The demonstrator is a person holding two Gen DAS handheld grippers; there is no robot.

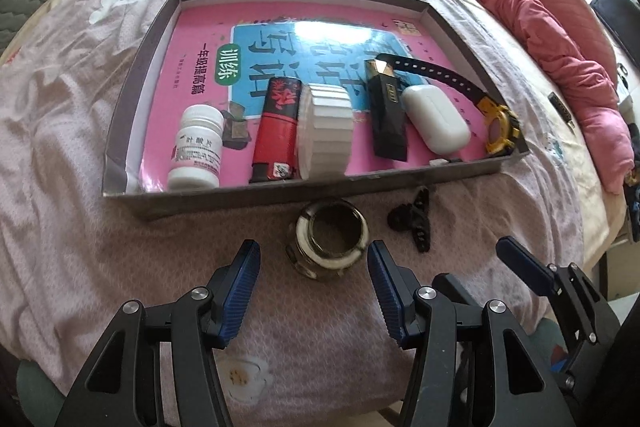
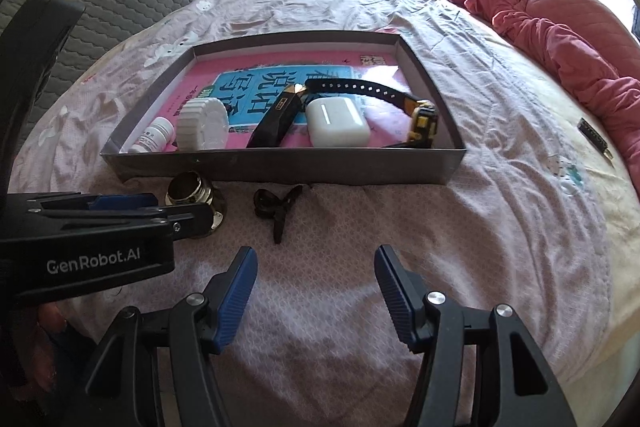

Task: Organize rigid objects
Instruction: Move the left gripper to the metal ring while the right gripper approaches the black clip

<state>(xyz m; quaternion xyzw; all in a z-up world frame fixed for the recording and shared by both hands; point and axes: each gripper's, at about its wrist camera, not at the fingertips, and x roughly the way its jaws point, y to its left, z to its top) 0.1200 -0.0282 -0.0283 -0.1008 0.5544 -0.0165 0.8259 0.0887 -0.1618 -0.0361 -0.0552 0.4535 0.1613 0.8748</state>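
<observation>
jar [image 1: 327,245] just beyond left claw [image 1: 314,269]

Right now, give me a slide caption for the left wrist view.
Open left gripper poised around a small glass jar on the bedspread, before a tray of sorted items.

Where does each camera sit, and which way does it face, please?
Left wrist: on the left gripper, looking steeply down at the jar between its open fingers; the right gripper shows alongside.
Right wrist: on the right gripper, facing the tray; the left gripper shows.
Both share jar, tray and hair clip.
</observation>
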